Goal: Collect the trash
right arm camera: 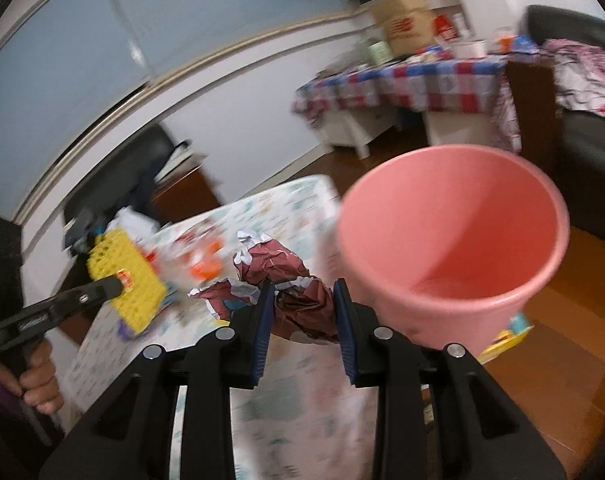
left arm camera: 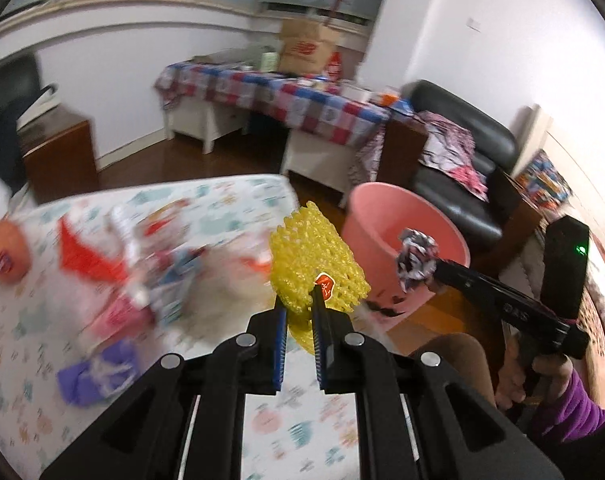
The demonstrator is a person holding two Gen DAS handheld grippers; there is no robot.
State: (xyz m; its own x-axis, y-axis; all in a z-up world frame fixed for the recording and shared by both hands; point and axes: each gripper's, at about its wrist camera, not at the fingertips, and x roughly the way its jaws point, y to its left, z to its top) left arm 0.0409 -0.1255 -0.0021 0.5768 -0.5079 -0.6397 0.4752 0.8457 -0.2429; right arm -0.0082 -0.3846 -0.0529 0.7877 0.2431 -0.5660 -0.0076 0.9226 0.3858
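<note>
**Both grippers hold trash beside the pink bin**

The left gripper (left arm camera: pixel 300 300) clenches a yellow foam net sleeve (left arm camera: pixel 316 256), knobbly and curved, just left of the pink bin (left arm camera: pixel 382 216). The right gripper (right arm camera: pixel 300 292) grasps a crumpled maroon wrapper (right arm camera: pixel 302 296), glossy and creased, also left of the smooth round bin. Beyond, blurred wrappers litter the patterned tablecloth (left arm camera: pixel 222 200).

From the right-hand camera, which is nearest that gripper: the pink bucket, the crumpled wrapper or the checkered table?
1. Crumpled wrapper, clamped in the right gripper.
2. Pink bucket, just ahead, to the right.
3. Checkered table, far across the room.
</note>
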